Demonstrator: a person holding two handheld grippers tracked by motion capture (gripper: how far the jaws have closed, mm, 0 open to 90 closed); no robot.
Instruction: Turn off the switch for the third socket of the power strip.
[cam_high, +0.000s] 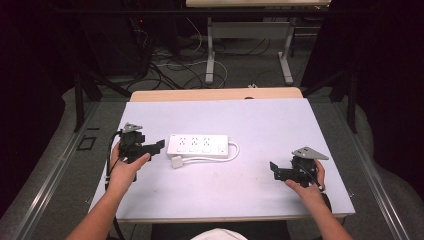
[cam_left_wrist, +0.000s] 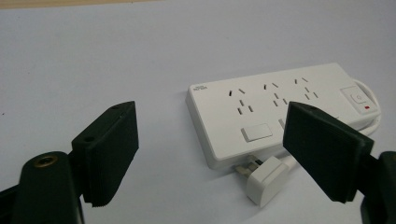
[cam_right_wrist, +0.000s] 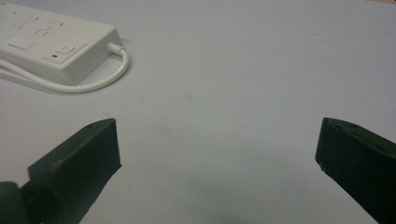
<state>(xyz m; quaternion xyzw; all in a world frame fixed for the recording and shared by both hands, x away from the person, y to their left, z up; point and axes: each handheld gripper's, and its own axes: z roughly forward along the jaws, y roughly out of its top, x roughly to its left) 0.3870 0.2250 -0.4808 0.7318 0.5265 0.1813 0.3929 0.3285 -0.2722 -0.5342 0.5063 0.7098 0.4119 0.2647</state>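
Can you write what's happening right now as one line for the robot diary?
left tool: open, near power strip | right tool: open, apart | plug: loose beside strip

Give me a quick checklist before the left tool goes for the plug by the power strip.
1. Left tool open, nothing between its jaws: ok.
2. Plug free on the table, prongs out of the power strip: ok.
3. Plug ahead of the left tool, unobstructed: ok.
4. Cable loops around the strip's far end, untangled: ok.
5. Right tool open, apart from the strip: ok.
6. Switch on or off: cannot tell.
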